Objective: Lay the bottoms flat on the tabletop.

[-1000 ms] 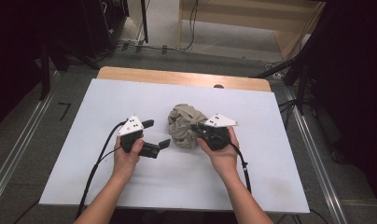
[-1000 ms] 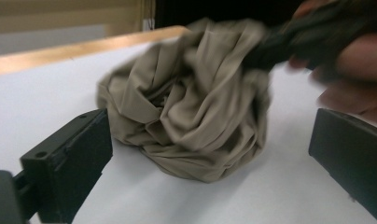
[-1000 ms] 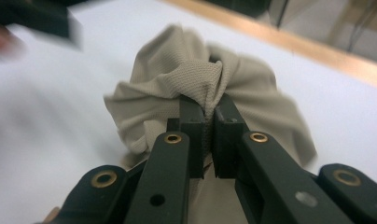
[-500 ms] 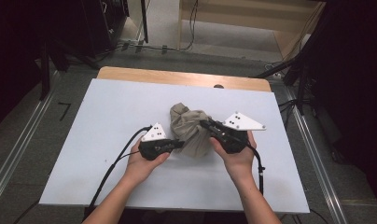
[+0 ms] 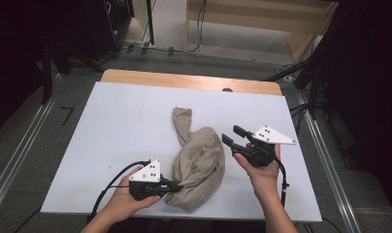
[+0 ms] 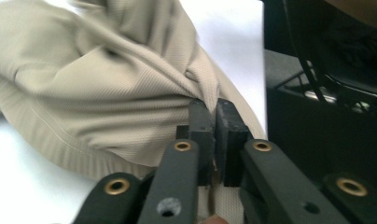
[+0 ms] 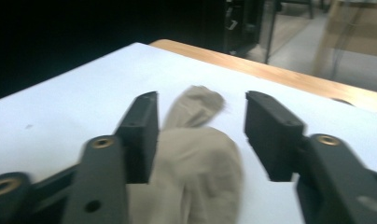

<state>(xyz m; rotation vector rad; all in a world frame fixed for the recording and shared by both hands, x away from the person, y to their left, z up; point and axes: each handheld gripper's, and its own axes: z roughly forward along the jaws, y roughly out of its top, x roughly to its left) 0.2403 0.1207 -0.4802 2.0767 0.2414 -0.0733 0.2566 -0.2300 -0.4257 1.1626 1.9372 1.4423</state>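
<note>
The beige cloth (image 5: 199, 160) is pinched at its near edge by the left gripper (image 5: 172, 185), the right gripper (image 5: 231, 135) is held with jaws spread and empty beside it, so most of the spreading is judged not yet done

A beige garment (image 5: 198, 158) lies crumpled on the white worktop (image 5: 111, 121). The left hand-held gripper (image 5: 173, 185) pinches its 7 o'clock edge; the right hand-held gripper (image 5: 233, 135) hovers spread at 3 o'clock.
</note>
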